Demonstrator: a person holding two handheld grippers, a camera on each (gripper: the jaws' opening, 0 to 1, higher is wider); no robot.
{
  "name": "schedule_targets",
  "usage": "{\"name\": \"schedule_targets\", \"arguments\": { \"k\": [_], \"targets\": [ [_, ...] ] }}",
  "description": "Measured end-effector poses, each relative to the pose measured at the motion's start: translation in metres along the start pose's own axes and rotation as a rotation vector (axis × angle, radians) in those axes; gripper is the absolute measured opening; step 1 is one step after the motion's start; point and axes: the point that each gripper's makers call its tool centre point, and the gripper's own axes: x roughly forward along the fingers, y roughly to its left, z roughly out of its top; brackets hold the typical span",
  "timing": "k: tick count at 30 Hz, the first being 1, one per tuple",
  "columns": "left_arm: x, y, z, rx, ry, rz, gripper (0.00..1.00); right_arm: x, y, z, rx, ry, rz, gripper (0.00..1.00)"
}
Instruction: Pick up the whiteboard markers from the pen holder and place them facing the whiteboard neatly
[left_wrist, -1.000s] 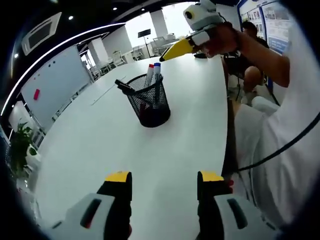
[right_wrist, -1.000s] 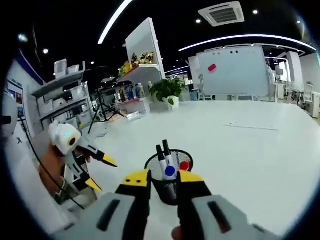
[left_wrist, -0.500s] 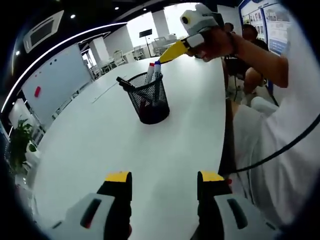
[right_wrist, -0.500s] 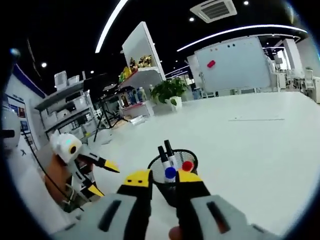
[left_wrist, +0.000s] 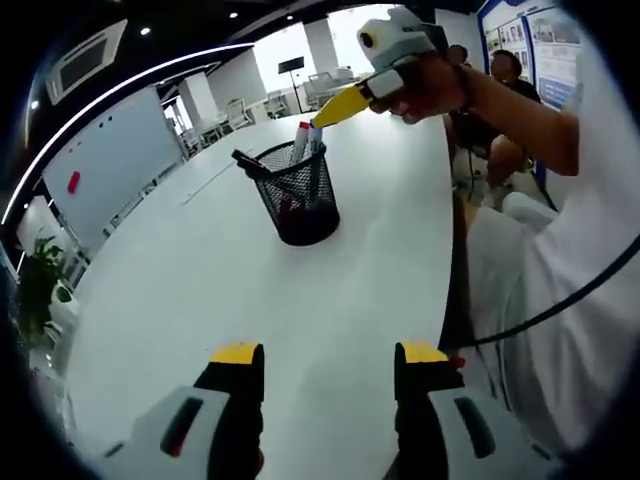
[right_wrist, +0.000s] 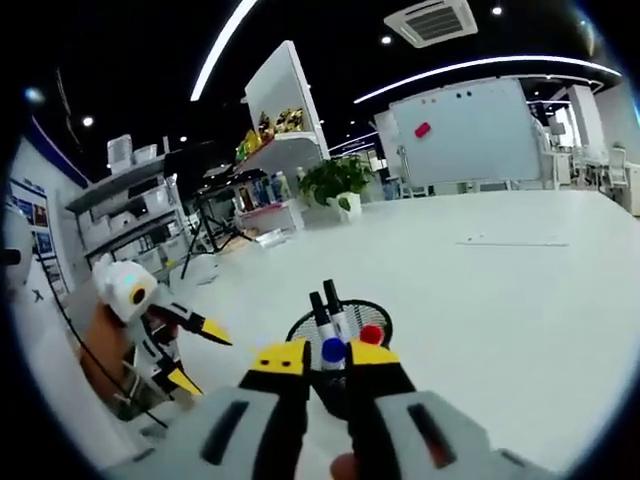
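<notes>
A: Left gripper view first. What's done so far?

B: Nothing, as far as I can judge. The pen holder (left_wrist: 297, 196), a black mesh cup, stands on the white table (left_wrist: 200, 290) nearer the person's side edge than the far one, and the markers are all in it: a red-capped marker (left_wrist: 300, 140), a blue-capped marker (left_wrist: 314, 139) and a black marker (left_wrist: 248, 164) leaning out over the rim. No marker lies on the table.

A: And the tools?

B: The left gripper (left_wrist: 328, 355) sits low over the near part of the table, jaws apart, nothing between them. The right gripper (left_wrist: 345, 103) comes in from the upper right, its yellow tips at the top of the blue-capped marker (whether they actually touch it I can't tell from here).

A: Right gripper view, then.

B: The right gripper (right_wrist: 325, 354) is right over the pen holder (right_wrist: 340, 345), with the blue-capped marker (right_wrist: 331, 350) sitting in the narrow gap between the yellow tips. The jaws look nearly closed, but I cannot tell if they are clamped on it. The red-capped marker (right_wrist: 371, 335) is just beside it, two black markers (right_wrist: 325, 305) behind. The left gripper (right_wrist: 195, 350) waits open near the table's left edge.

A: The whiteboard?

B: The whiteboard (right_wrist: 460, 140) stands well beyond the far edge. So every pick and every placement is left.
</notes>
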Motion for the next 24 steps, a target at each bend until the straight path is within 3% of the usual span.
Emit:
{"name": "schedule_targets", "arguments": {
  "k": [10,24],
  "targets": [
    [-0.003,0.000,0.013,0.028,-0.041,0.006,0.53,0.003,0.000,0.000,-0.035,-0.001,-0.011,0.10],
    [-0.005,0.008,0.007,-0.015,-0.032,0.019,0.52,0.004,-0.001,0.001,-0.022,-0.017,0.006,0.09]
  ]
}}
